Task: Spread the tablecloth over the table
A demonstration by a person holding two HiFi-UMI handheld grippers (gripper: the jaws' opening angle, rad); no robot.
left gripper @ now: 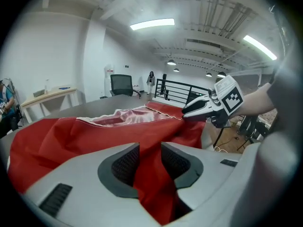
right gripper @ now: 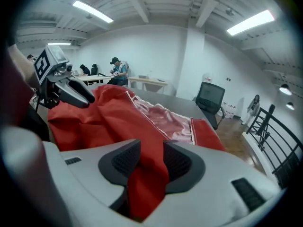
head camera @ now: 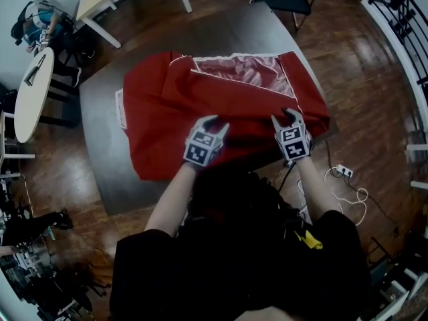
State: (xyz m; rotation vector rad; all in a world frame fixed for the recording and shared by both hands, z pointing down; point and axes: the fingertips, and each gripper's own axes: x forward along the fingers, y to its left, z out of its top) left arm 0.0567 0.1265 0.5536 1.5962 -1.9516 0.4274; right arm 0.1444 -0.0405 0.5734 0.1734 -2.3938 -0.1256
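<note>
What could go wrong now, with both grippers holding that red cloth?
1. The left gripper and right gripper each seem to pinch only a narrow fold of the cloth; a sharp tug might pull it free.
2. The flap at the far side lies folded back, pale side up, and may stay doubled.
3. The table is bare on its left; pulling nearer could drag the cloth off the edge.

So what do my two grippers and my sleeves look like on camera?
Both the left gripper and right gripper are light grey plastic shells with black ribbed pads on the fingers, each carrying a cube of black-and-white square markers. The person wears a black top.
</note>
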